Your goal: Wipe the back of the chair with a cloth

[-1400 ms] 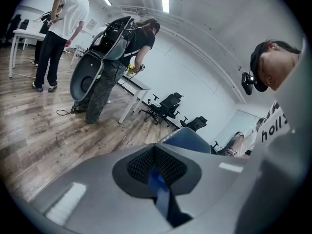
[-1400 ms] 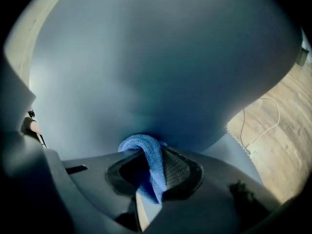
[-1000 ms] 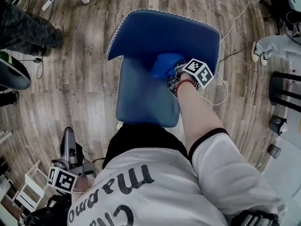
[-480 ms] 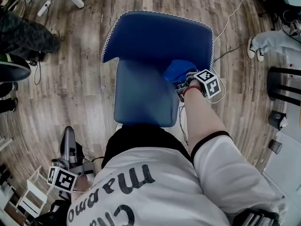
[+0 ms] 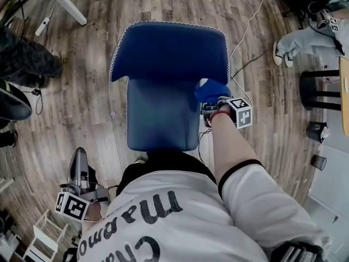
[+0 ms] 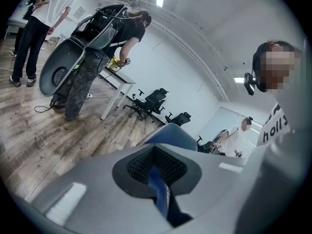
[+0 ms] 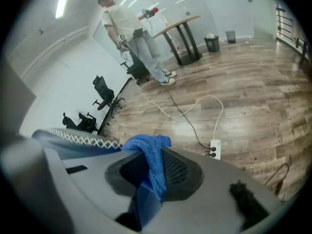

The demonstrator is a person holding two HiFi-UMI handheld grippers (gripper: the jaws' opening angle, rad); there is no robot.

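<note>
Your blue cloth (image 5: 211,89) sits at the right edge of the chair back (image 5: 161,113), centre frame, clamped in your right gripper (image 5: 214,103). I judge the wipe under way, though nothing shows how much of the wide panel to its left is done. Your left gripper (image 5: 80,165) hangs at lower left, jaws together on nothing, while a white cable (image 5: 248,26) and power strip (image 7: 214,147) lie on the floor right of the chair, near your reach.

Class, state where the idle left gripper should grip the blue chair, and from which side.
Probably the bare left edge of the backrest, coming from the left: it is a thin upright panel, and the right gripper holds the cloth at the right edge.
</note>
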